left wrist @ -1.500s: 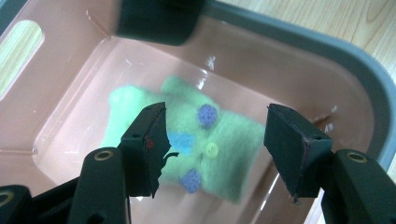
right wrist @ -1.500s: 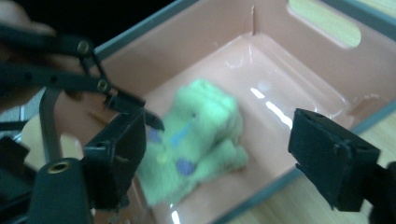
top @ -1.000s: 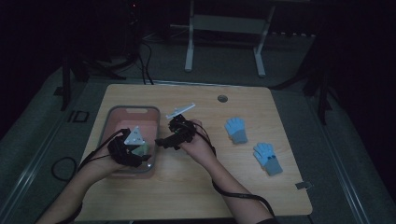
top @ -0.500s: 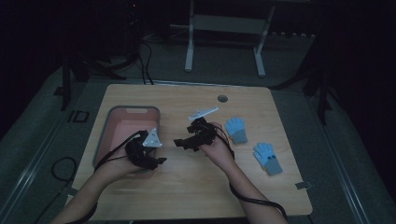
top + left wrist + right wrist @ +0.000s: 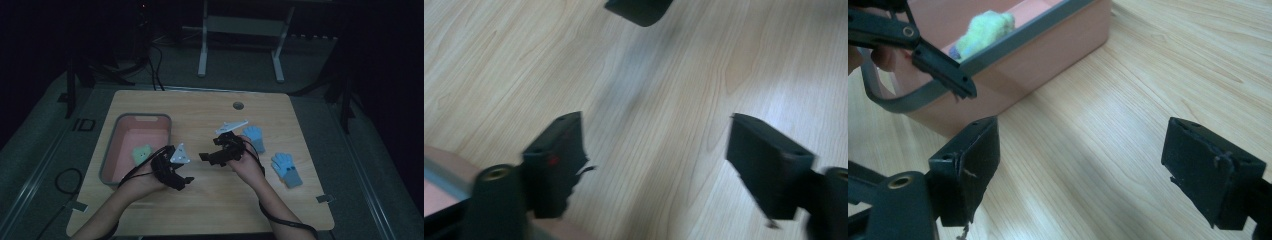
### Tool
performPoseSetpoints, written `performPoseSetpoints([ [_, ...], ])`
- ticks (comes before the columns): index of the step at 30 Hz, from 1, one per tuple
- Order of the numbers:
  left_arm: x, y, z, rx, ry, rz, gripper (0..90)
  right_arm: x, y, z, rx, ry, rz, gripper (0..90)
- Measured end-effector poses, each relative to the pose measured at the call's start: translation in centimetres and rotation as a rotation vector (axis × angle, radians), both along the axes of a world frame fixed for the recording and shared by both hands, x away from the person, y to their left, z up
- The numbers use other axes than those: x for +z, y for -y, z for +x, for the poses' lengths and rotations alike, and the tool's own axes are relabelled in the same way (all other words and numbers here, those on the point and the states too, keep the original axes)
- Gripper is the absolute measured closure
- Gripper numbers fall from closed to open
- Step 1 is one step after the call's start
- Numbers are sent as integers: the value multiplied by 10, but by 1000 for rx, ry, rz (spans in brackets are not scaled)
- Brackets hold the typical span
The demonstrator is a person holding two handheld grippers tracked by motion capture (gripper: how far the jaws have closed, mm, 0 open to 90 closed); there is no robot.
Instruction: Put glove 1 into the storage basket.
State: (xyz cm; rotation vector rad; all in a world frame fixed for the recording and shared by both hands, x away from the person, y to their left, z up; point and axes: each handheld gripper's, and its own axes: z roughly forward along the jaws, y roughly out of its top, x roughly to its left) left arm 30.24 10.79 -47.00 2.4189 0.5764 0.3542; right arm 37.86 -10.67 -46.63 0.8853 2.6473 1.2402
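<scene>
**A:** Largest element?

**B:** The wooden table (image 5: 210, 200), pale grain, seen from above in the high view and close up in both gripper views.

**A:** Next in size?

**B:** The pink bin (image 5: 127, 145) with a grey rim, standing on the table's left half. The right gripper view shows one of its corners and its side wall (image 5: 1048, 55).

**A:** And the grippers?

**B:** The left gripper (image 5: 182, 180) is held just right of the bin, over bare wood. In the left gripper view its jaws stand wide apart with nothing between them (image 5: 659, 170). The right gripper (image 5: 205, 157) is held near the table's middle, pointing toward the left one. Its jaws are likewise spread wide and empty (image 5: 1080, 170).

**A:** Smaller items?

**B:** Two blue gloves lie on the table's right side: one (image 5: 254, 137) just beside the right hand, the other (image 5: 286, 169) farther right, apart from it.

**A:** Smallest?

**B:** A light green soft item (image 5: 142, 152) lies inside the bin, near its right wall; it appears above the rim in the right gripper view (image 5: 983, 30).
</scene>
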Motion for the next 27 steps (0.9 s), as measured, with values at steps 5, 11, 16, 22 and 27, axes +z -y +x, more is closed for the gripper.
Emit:
performPoseSetpoints([
  [5,-9,13,0,-7,-32,0,48,-4,16,-2,-20,-1,-1,151],
  [11,-14,25,-4,-19,0,-38,33,-11,30,-5,-38,-6,-10,151],
  [16,-17,34,-10,-41,37,-44,33,-18,42,-7,-56,-13,-8,151],
  [22,-29,44,-17,-46,51,-55,33,-24,57,-10,-69,-1,-8,141],
  [27,-43,51,-20,-72,27,-25,33,-32,71,-14,-70,5,-7,138],
])
